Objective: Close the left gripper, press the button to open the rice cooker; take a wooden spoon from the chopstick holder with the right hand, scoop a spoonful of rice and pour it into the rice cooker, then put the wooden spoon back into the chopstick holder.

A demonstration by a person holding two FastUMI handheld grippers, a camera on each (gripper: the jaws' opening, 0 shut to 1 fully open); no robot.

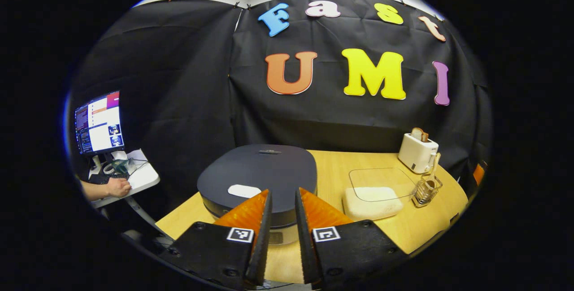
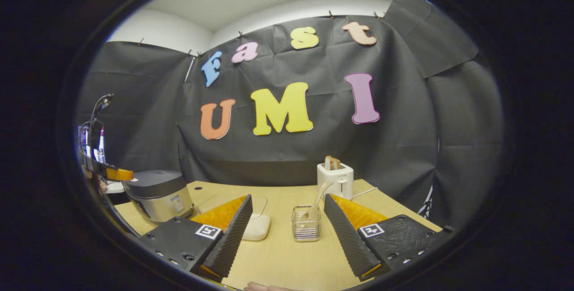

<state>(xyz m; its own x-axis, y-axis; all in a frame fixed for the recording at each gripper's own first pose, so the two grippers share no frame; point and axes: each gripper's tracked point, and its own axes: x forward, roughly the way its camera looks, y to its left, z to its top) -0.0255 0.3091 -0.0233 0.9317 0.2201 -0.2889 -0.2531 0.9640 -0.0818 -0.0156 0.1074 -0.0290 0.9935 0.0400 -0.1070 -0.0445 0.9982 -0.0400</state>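
Fingers of the left gripper point(image 1: 283, 201) narrow above the closed rice cooker point(image 1: 258, 176); right gripper point(image 2: 287, 212) spreads wide facing the wooden spoon point(image 2: 316, 201).

Table point(image 1: 394, 232) — rice cooker point(image 1: 258, 179), toaster point(image 1: 418, 151), chopstick holder point(image 1: 426, 191).

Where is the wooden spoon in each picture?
Left gripper view: the wooden spoon stands in the chopstick holder at far right.
Right gripper view: it leans in the holder at centre, between the right gripper's fingers.
Shared landmark: the toaster just behind it.
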